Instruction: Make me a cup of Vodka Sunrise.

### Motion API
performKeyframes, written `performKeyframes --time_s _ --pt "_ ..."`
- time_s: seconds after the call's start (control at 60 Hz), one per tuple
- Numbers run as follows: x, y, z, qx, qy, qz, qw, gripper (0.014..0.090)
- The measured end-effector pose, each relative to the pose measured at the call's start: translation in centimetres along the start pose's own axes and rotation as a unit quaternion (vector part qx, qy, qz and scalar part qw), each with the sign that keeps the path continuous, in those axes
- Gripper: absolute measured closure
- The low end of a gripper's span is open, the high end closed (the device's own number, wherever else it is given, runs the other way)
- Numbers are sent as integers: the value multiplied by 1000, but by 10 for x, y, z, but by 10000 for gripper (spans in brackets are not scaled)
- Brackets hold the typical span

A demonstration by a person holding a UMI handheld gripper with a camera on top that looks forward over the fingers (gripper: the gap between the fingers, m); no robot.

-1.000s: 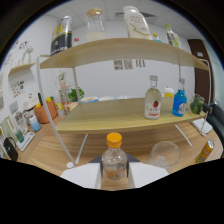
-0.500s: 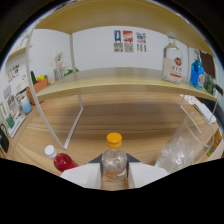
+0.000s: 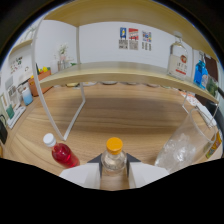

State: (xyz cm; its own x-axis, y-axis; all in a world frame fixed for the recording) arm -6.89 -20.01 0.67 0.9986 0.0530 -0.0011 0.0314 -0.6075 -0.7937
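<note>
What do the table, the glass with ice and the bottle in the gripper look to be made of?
Table: wood or wood-look laminate, matt, with visible grain lines. Glass: clear, glass or hard plastic, ice showing through. Bottle, gripped between the gripper fingers: clear, likely plastic, with an opaque orange cap.

Wooden shelf (image 3: 125,70) across the back, white support leg (image 3: 75,110), posters (image 3: 134,38) on wall, potted plant (image 3: 62,57) and clutter on shelf's end.
</note>
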Motion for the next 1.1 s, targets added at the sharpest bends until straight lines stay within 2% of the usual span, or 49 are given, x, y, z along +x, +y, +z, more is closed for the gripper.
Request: performKeyframes --time_s 0.05,0.133,0.2,0.3,0.4,0.617,0.883,0.983,1.1 --pt "1 0 -2 -1 0 -3 1000 624" --pt "1 -6 -9 5 -5 -6 1000 503" --pt "-1 -12 -18 10 -14 -9 1000 357" --pt "-2 -26 -42 21 -22 -11 999 192" --pt "-3 -42 -77 45 -32 -10 998 185" --pt "17 -50 -157 68 -41 25 997 188" --pt "85 -29 -210 64 6 58 996 190" --pt "116 -57 -223 87 23 63 994 187" --pt "142 -120 -236 138 27 54 989 189"
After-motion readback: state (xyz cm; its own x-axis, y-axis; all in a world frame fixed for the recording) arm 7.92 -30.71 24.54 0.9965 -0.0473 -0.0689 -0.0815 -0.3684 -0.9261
